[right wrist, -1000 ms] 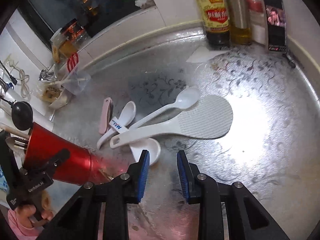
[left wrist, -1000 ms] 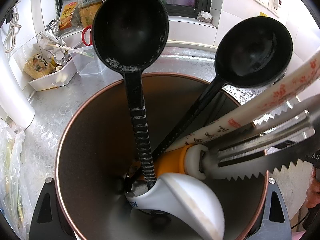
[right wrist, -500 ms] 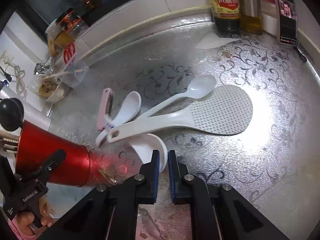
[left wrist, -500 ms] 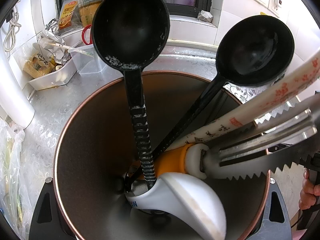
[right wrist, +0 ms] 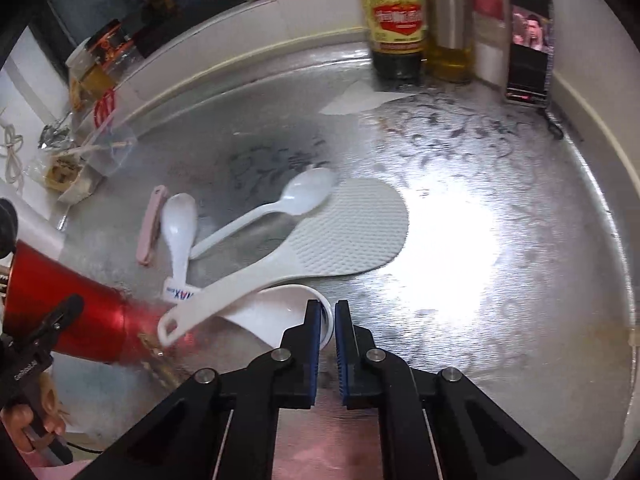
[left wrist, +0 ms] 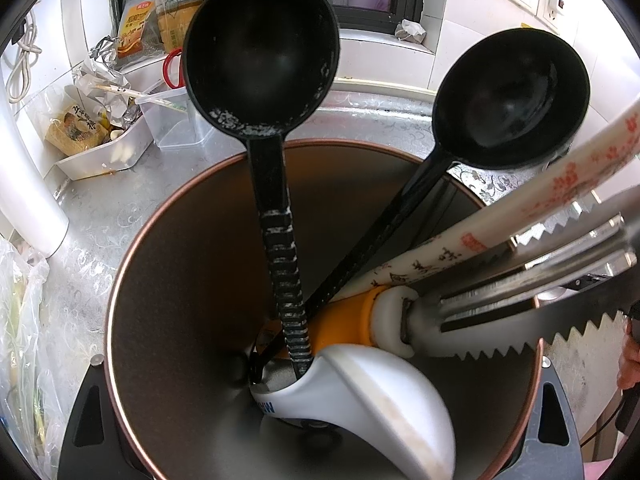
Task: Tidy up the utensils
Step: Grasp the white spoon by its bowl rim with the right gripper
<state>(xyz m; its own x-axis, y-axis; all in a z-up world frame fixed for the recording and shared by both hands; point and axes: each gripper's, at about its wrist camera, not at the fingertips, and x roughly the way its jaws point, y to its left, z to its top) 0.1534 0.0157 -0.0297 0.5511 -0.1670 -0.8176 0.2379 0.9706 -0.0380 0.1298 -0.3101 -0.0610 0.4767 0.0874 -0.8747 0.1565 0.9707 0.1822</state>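
The left gripper (right wrist: 60,316) is clamped around a red metal cup with a coppery rim (left wrist: 132,264), its jaws set on either side of the wall; in the left wrist view the cup's mouth fills the space between them. Inside the cup stand two black plastic ladles (left wrist: 260,52), one long white handle printed with red blossoms (left wrist: 560,184), one pair of toothed steel tongs (left wrist: 560,320), one orange-and-white handle (left wrist: 360,316) and one white ceramic spoon (left wrist: 372,396) lying nearest the camera.

The right gripper (right wrist: 328,316) has its blue-padded jaws drawn nearly together, only a narrow slit between the pads, having just closed; the rim of a white ceramic soup spoon (right wrist: 272,312) sits at the left pad's tip, but whether the pads pinch it cannot be told. Ahead of these jaws on the patterned silver countertop (right wrist: 480,280) lie one white dimpled rice paddle (right wrist: 344,228), its handle crossing over the soup spoon, one white plastic spoon (right wrist: 300,196), one second white ceramic spoon (right wrist: 180,224), and one pink folded tool (right wrist: 150,224) to the far left. The red cup lies to the left of these jaws
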